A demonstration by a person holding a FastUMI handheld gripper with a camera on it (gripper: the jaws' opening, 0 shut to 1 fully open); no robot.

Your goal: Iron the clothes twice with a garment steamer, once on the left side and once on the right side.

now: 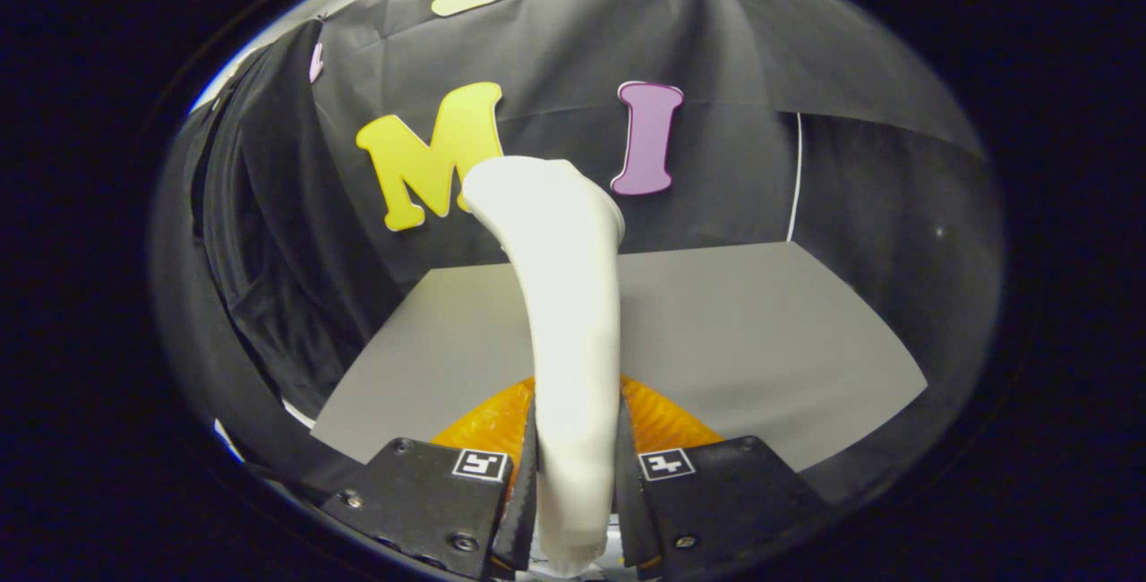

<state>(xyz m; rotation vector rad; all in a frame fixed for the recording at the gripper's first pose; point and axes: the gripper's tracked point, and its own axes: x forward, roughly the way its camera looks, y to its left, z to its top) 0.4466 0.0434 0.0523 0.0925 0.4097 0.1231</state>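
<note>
Fingers (537, 466) of the handheld gripper (575, 475) pinch from both sides the slim white plastic handle of the garment steamer (564, 313), which runs up between them and flares into a broader, rounded head well beyond their tips. Holding it low on the handle looks deliberate: the head is left free and the steamer points forward along the fingers, so the person can aim it by turning the gripper. Just under the handle, directly ahead of the fingers, sits a translucent orange ribbed piece (492, 425), probably the steamer's water tank or base, though its full shape is hidden by the handle and the fingers. Beyond that lies a plain grey tabletop (761, 340), bare where it can be seen, bounded by the booth's black cloth wall (555, 45). To the gripper's left hangs a dark, folded piece of fabric (269, 233), draped from above; it may be the clothes to be ironed, but it cannot be told apart from the booth's cloth with confidence. The steamer head is not touching it and points away from it, so neither pass seems to have started; a swing toward the hanging fabric would be needed first.
</note>
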